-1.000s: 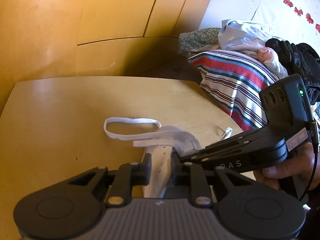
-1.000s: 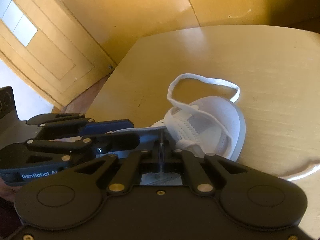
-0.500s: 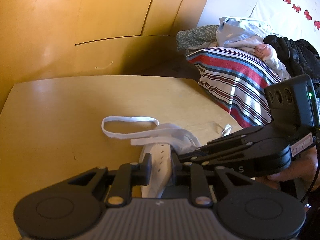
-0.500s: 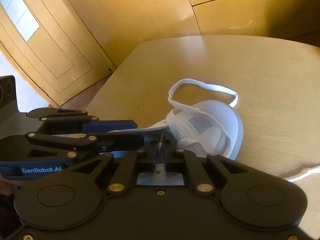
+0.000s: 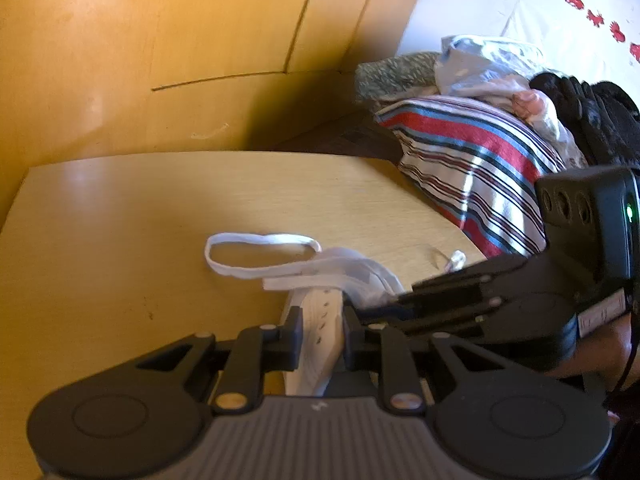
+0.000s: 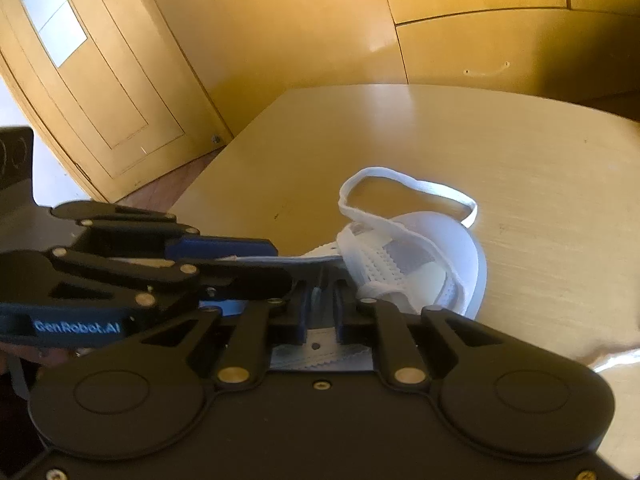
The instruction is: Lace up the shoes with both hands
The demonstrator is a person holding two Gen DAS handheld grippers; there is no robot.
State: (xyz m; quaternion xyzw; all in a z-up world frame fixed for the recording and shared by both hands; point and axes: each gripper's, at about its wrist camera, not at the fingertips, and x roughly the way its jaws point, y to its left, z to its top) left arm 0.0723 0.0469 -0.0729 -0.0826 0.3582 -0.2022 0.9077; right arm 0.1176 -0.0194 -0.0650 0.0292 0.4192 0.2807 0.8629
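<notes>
A white shoe [image 6: 432, 264] lies on the wooden table [image 6: 540, 168], and its white lace [image 6: 404, 184] makes a loop past the toe. My left gripper [image 5: 322, 318] is shut on the shoe's eyelet flap [image 5: 320, 304], which has small holes in it. In the right wrist view my right gripper [image 6: 320, 302] sits just behind that flap. Its jaws are opening, and a thin lace end stands in the narrow gap untouched by the pads. The left gripper's fingers [image 6: 224, 246] reach in from the left, right beside it.
A striped blanket [image 5: 472, 168] with piled clothes and a black bag [image 5: 592, 120] lies off the table's right edge. A wooden door [image 6: 92, 92] and wood wall panels stand behind the table. A hand [image 5: 616, 352] holds the right gripper.
The right gripper's jaws have parted from fully shut to a narrow gap, and it has rolled a little. The left gripper has kept its hold and place.
</notes>
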